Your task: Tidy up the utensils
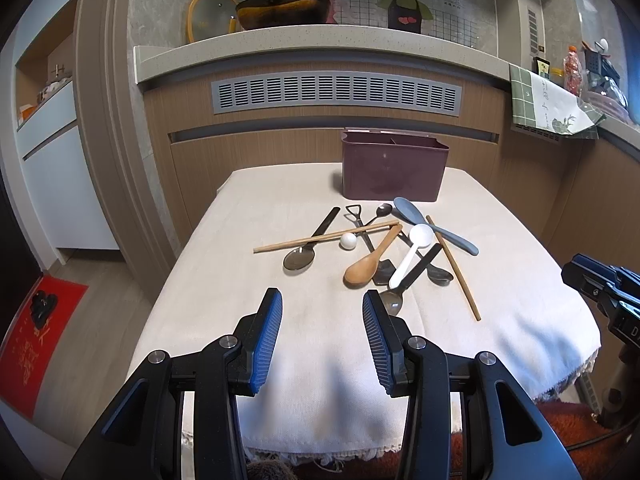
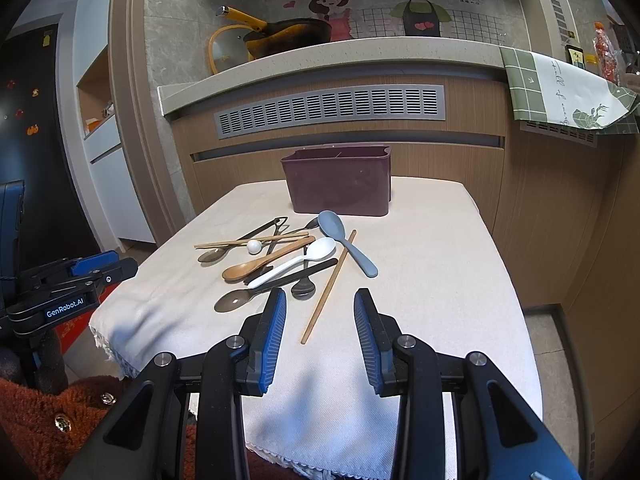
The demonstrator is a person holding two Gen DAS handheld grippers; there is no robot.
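Observation:
A heap of utensils lies on the cloth-covered table (image 1: 248, 320): a wooden spoon (image 1: 366, 264), a white plastic spoon (image 1: 412, 254), a grey-blue spoon (image 1: 432, 226), several metal spoons, chopsticks (image 1: 454, 266) and a small white ball (image 1: 348, 241). A maroon utensil holder (image 1: 394, 170) stands behind them, also in the right wrist view (image 2: 340, 184). My left gripper (image 1: 322, 300) is open and empty, just short of the heap. My right gripper (image 2: 320, 300) is open and empty over the near end of a chopstick (image 2: 326, 292).
A kitchen counter (image 1: 320, 46) with a pan (image 1: 280, 8) runs behind the table. A green cloth (image 1: 548, 104) hangs at the right. A red mat (image 1: 36, 340) lies on the floor at the left. The table's front edge is under both grippers.

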